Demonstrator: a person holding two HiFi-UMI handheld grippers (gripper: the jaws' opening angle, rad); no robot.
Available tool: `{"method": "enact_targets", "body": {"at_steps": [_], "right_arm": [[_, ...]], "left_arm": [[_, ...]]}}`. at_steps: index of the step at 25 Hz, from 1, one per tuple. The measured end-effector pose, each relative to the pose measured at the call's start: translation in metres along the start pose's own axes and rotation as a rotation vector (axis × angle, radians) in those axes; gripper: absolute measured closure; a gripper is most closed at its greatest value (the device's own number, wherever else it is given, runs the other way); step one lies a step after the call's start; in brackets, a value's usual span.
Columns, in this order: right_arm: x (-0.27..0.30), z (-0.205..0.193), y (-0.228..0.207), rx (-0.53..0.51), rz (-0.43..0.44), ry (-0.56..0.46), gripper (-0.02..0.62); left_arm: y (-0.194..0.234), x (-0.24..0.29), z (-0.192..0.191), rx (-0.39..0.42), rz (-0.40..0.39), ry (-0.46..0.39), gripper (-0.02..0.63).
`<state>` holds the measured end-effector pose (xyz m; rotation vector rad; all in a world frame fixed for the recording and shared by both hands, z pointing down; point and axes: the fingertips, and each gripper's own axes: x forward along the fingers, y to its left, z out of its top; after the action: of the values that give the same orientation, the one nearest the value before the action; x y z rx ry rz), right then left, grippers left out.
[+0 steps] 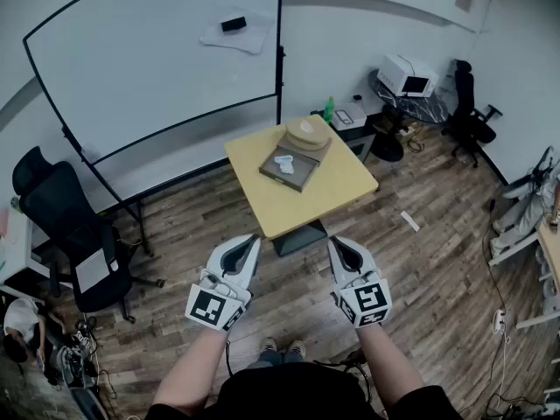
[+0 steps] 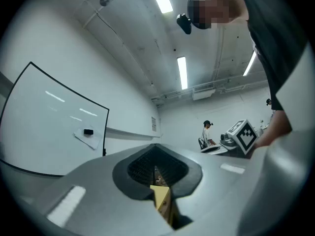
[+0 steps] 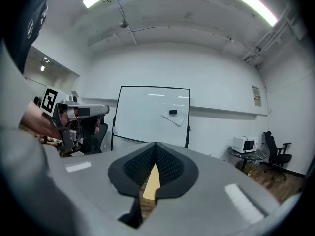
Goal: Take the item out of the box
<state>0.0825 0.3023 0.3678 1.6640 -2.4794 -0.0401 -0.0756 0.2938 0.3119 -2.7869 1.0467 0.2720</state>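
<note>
**A:** How much room is there around the counter (image 1: 302,201)?

**B:** Open wood floor (image 1: 437,261) lies on the near and right sides. The whiteboard (image 1: 157,51) on its stand is behind the far left side. A black office chair (image 1: 74,226) sits well off to the left. A low cabinet with a green bottle (image 1: 329,110) on it stands just beyond the far corner. A small white strip (image 1: 409,221) lies on the floor to the right.

**A:** And the grippers?

**B:** Both are held up close to the person, short of the counter's near edge. The left gripper (image 1: 252,241) is clenched, tips together, with nothing between them. The right gripper (image 1: 337,244) is clenched and empty as well. In each gripper view only a sliver of yellow counter shows through the slit between the jaws.

**A:** Where is the thing to take out?

**B:** The box (image 1: 302,179) is a flat, open one lying toward the far side of the counter, set back from every edge. The item (image 1: 283,164) is small and white and lies inside it. A round tan object (image 1: 306,132) touches the box's far end. The near half of the yellow top is bare.

**A:** And the rest of the room?

**B:** White walls and ceiling strip lights. An eraser (image 1: 233,24) sits on a paper sheet (image 1: 236,38) on the whiteboard. A microwave (image 1: 407,75) stands on a side table at the far right, with another black chair (image 1: 468,112) beside it.
</note>
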Motion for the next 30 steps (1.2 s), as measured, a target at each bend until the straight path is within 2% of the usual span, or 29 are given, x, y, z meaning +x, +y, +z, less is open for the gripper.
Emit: {"method": "enact_targets", "body": {"at_steps": [6,10,12,15,16,17,19,23,30], "right_arm": [[-0.003,-0.003,-0.006,0.012,-0.006,-0.002,0.589],[-0.005,-0.005,-0.012,0.090,0.002,-0.015,0.588],[-0.006,-0.011,-0.013,0.096,-0.003,0.001,0.588],[0.000,-0.021,-0.009,0.115,0.056,0.042,0.576],[0.003,-0.024,-0.007,0.146,0.085,0.054,0.151],[0.006,-0.025,-0.007,0.177,0.104,0.062,-0.005],[0.008,-0.023,-0.011,0.196,0.108,0.057,-0.005],[0.004,-0.017,-0.020,0.158,0.088,0.027,-0.003],[0.001,-0.018,-0.035,0.128,0.121,0.006,-0.003]], "left_arm": [[-0.006,0.002,-0.004,-0.002,-0.001,0.004,0.607],[-0.010,0.004,-0.005,-0.006,-0.003,0.006,0.607],[-0.011,0.003,-0.006,-0.009,-0.004,0.009,0.607],[-0.013,0.004,-0.008,-0.012,-0.003,0.013,0.607],[-0.015,0.005,-0.009,-0.015,-0.003,0.019,0.607],[-0.016,0.006,-0.010,-0.018,-0.002,0.026,0.607],[-0.016,0.009,-0.012,-0.018,0.000,0.027,0.607],[-0.016,0.015,-0.014,-0.006,0.010,0.021,0.607],[-0.027,0.034,-0.023,0.013,0.039,0.021,0.607]]}}
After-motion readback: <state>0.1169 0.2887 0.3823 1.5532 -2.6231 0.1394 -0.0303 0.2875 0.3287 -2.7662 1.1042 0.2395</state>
